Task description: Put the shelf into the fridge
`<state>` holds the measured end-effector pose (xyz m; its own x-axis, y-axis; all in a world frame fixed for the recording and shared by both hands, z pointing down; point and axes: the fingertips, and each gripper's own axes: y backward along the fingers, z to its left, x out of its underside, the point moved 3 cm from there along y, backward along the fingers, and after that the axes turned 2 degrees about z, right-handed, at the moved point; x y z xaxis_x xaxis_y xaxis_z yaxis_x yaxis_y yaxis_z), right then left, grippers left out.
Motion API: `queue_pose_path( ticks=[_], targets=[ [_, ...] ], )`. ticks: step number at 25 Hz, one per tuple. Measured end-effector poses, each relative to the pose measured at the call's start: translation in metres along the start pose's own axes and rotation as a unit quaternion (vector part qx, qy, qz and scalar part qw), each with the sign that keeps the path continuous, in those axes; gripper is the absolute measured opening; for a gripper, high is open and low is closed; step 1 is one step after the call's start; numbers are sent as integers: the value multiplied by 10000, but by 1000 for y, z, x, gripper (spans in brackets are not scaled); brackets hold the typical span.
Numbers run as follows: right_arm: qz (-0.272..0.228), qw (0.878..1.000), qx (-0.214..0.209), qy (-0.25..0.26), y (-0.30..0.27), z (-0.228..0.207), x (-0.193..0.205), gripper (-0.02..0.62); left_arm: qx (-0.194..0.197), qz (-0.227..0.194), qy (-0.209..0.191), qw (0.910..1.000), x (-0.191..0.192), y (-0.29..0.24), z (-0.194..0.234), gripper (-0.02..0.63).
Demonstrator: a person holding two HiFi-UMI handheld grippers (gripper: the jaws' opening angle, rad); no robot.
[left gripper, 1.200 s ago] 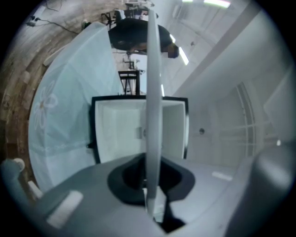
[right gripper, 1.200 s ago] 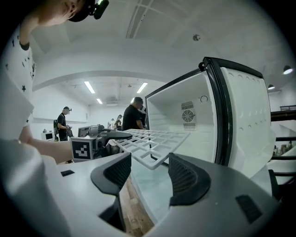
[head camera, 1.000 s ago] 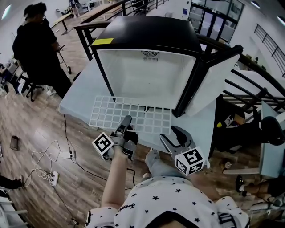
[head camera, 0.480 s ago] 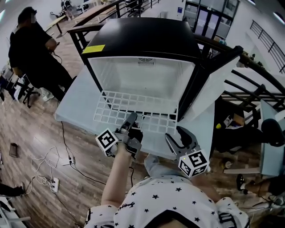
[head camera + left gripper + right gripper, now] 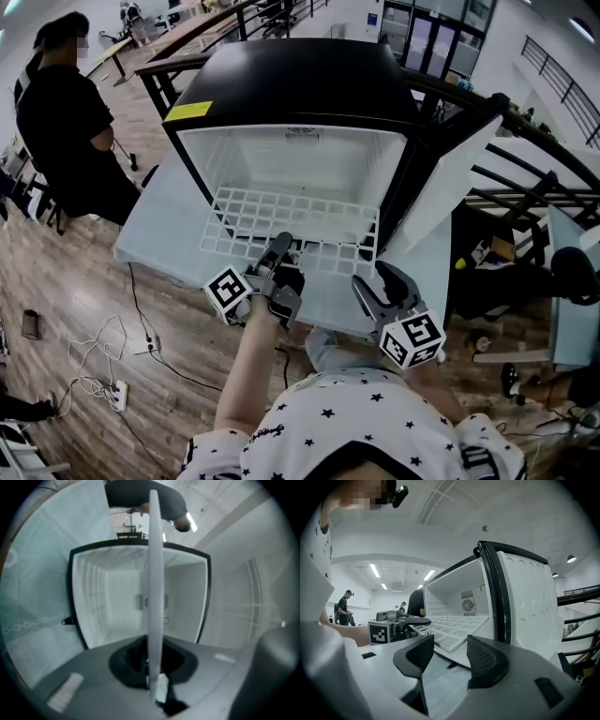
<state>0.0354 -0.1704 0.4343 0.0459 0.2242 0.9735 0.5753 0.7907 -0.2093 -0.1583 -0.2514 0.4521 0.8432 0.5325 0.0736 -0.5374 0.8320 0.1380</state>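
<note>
Right, my left tool (image 5: 277, 248) is clenched on the near edge of the shelf (image 5: 281, 216), holding it flat so it can slide, partly inside the fridge (image 5: 291, 84), while my right tool (image 5: 377, 286) hangs released just outside.

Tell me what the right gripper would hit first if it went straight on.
Likely the near edge of the white shelf, which sticks out of the open fridge just ahead of the right gripper, whose jaws stand open and empty; depth is unclear.
</note>
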Motion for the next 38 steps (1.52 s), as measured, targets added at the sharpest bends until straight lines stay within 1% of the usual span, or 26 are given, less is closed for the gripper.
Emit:
queue_pose_path(
  ticks=[9,18,23,28,38],
  targets=[
    [-4,10000,3,0,-9,-5,-5,215,-99,-28,-47,9999,-5,-6,5,31],
    [132,9999,-25,37,-9,-3,1,215,-6,-76,64,9999,-7,-9,1,31],
    [94,9999,77,-63,-11,-8,-2,215,-19,-97,40,9999,-7,-11,1,31],
    [146,9998,38,-151,-11,-12,-1,215,-97,-145,39,9998,-4,-9,1,31],
    [121,9998,31,-152,-12,-15,-3,215,-117,-178,51,9998,-3,-10,0,31]
  ],
)
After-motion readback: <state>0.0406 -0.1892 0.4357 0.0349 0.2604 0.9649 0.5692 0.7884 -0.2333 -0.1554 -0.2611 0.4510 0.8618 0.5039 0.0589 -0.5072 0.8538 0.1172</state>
